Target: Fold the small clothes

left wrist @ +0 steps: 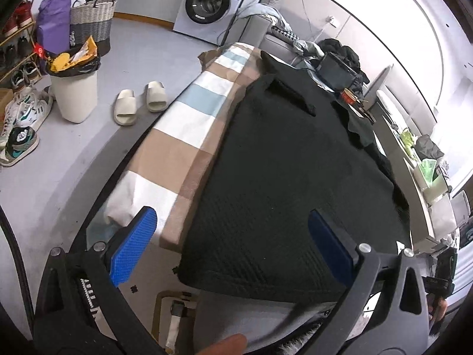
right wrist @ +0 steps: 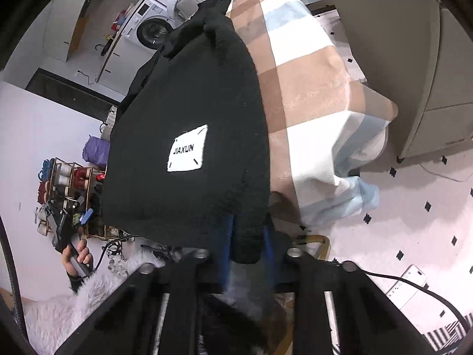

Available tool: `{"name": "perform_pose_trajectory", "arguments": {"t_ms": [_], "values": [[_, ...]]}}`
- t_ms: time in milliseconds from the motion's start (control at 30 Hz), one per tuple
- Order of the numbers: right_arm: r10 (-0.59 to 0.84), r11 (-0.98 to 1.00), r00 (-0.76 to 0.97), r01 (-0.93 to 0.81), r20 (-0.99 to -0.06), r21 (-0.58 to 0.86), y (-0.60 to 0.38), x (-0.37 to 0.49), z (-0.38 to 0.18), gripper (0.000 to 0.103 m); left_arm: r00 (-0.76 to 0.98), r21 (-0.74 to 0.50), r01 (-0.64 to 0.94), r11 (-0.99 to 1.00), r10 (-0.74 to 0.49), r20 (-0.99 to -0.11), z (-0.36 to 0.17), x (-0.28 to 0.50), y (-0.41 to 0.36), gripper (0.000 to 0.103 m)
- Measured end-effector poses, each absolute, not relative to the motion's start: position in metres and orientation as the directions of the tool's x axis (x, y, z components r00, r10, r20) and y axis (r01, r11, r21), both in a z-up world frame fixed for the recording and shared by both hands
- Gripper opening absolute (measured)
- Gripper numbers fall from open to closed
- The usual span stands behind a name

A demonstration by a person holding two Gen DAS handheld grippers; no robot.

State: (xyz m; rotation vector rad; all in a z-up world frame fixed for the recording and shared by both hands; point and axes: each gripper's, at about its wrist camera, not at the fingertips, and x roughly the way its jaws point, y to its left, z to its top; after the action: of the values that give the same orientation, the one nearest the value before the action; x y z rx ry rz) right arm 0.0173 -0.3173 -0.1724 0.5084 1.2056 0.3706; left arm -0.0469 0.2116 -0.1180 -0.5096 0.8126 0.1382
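Lay spread across a desk (left wrist: 189,136) draped in a brown, white and pale-blue checked cloth: a black knitted garment (left wrist: 280,183), its white "JIAXUN" label (right wrist: 187,149) facing up and its near hem hanging just over the near edge. Hovered over that near hem with blue pads wide apart and nothing between them: the left tongs (left wrist: 233,242). Clamped together on a fold of the garment's near edge: the right tongs (right wrist: 248,242), with a washing machine (left wrist: 211,3) and a full bin (left wrist: 74,88) on the floor to the far left.
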Motion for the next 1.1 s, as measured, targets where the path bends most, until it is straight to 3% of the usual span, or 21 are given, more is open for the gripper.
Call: {"name": "perform_pose_trajectory", "arguments": {"t_ms": [133,233,367,567,633,700,800,833,1033,1100], "values": [[0.551,0.823,0.373,-0.095,-0.746,0.560,-0.300,0.017,-0.143,0.009,0.677,-0.366,-0.323,0.873,-0.057,-0.734,-0.116,-0.054,0.217,0.102],[0.605,0.775,0.475,-0.165,-0.640,0.610,-0.297,0.016,-0.118,0.009,0.656,-0.367,-0.340,0.866,-0.061,-0.752,-0.120,-0.056,0.222,0.098],[0.621,0.746,0.548,-0.194,-0.560,0.637,-0.296,0.017,-0.102,0.009,0.593,-0.344,-0.357,0.868,-0.074,-0.802,-0.134,-0.057,0.224,0.075],[0.623,0.746,0.540,-0.194,-0.565,0.637,-0.292,0.026,-0.102,0.009,0.516,-0.339,-0.323,0.884,-0.136,-0.846,-0.154,-0.049,0.215,0.074],[0.625,0.748,0.532,-0.196,-0.572,0.634,-0.291,0.029,-0.103,0.009,0.515,-0.382,-0.322,0.866,-0.179,-0.838,-0.160,-0.048,0.216,0.065],[0.623,0.752,0.526,-0.198,-0.579,0.629,-0.292,0.029,-0.105,0.009,0.513,-0.412,-0.300,0.860,-0.219,-0.830,-0.163,-0.048,0.214,0.043],[0.623,0.752,0.523,-0.193,-0.582,0.631,-0.293,0.028,-0.109,0.009,0.523,-0.385,-0.270,0.883,-0.201,-0.828,-0.158,-0.048,0.209,0.020],[0.622,0.752,0.524,-0.194,-0.581,0.630,-0.293,0.027,-0.108,0.009,0.531,-0.400,-0.258,0.879,-0.217,-0.819,-0.157,-0.049,0.209,0.018],[0.622,0.752,0.525,-0.193,-0.581,0.631,-0.294,0.029,-0.111,0.009,0.581,-0.453,-0.211,0.866,-0.261,-0.771,-0.150,-0.048,0.206,0.017],[0.621,0.752,0.524,-0.189,-0.583,0.631,-0.295,0.029,-0.112,0.009,0.580,-0.432,-0.203,0.879,-0.247,-0.776,-0.149,-0.046,0.203,0.022]]}}
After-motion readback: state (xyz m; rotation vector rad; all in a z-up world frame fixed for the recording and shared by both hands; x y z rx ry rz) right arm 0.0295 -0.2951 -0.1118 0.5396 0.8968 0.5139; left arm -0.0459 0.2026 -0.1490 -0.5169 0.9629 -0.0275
